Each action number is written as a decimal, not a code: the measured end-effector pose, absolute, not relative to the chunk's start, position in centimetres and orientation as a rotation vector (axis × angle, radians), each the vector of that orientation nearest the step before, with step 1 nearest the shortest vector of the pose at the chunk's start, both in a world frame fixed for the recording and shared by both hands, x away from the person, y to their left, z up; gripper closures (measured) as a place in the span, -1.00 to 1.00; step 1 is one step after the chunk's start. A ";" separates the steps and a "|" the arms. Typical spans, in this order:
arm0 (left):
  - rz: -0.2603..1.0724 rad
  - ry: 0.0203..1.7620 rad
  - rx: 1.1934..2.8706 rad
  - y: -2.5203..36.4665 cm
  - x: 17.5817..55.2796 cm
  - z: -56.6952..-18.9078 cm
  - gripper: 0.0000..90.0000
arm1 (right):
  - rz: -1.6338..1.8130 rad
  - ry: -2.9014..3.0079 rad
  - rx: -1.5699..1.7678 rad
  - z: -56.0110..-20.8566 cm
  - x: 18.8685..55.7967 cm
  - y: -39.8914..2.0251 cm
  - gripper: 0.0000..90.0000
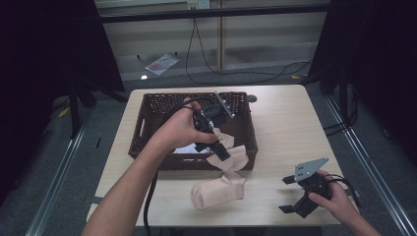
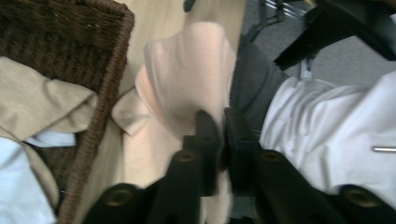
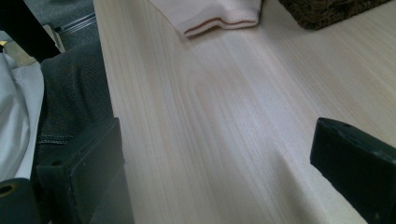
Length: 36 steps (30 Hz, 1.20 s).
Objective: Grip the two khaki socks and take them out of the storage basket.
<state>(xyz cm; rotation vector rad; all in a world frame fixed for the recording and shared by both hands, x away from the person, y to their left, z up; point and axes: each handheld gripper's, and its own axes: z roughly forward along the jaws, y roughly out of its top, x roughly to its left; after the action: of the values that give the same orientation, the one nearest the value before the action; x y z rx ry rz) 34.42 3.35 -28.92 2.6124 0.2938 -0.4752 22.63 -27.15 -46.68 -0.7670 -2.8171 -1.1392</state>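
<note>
A peach sock (image 1: pixel 232 158) hangs over the front rim of a brown wicker basket (image 1: pixel 147 129), and my left gripper (image 1: pixel 223 152) is shut on it. In the left gripper view the jaws (image 2: pixel 222 114) stand nearly together with the sock's fabric (image 2: pixel 187 70) pinched between them, beside the basket wall (image 2: pixel 102 93). A second peach sock (image 1: pixel 217 191) lies folded on the table just in front of the basket. My right gripper (image 1: pixel 287 194) rests low at the table's front right corner, open, with only bare wood between its jaws (image 3: pixel 217 163).
The basket holds a beige cloth (image 2: pixel 37 98) and a pale blue one (image 2: pixel 18 186). A sock's cuff (image 3: pixel 215 11) and the basket's corner (image 3: pixel 327 11) lie ahead of the right gripper. The light wooden table (image 1: pixel 285 123) stretches bare to the right of the basket.
</note>
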 end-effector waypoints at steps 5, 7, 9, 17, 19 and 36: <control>-0.463 0.323 2.627 3.5 34.5 -29.1 0.12 | -1.144 -2.813 -0.770 -46.7 22.7 -27.1 -0.94; -0.437 0.340 2.628 3.6 34.4 -29.3 -0.07 | -1.148 -2.809 -0.772 -46.7 22.7 -27.1 -0.94; -0.397 0.355 2.634 3.8 34.3 -29.7 -0.15 | -1.133 -2.820 -0.770 -46.7 22.7 -27.1 -0.94; -0.306 0.382 2.648 5.1 33.7 -31.7 -0.41 | -1.144 -2.814 -0.766 -46.7 22.7 -27.0 -0.94; -0.297 0.379 2.645 5.4 33.5 -32.1 -0.44 | -1.145 -2.817 -0.769 -46.6 22.7 -27.0 -0.94; -0.191 0.360 2.632 6.2 31.8 -35.7 -0.64 | -1.137 -2.821 -0.761 -46.7 22.7 -27.0 -0.94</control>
<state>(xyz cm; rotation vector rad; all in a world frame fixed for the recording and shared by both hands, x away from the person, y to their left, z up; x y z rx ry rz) 31.78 6.19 -35.68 2.6323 0.3604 -0.1911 22.74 -27.00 -46.74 -0.7606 -2.8210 -1.1372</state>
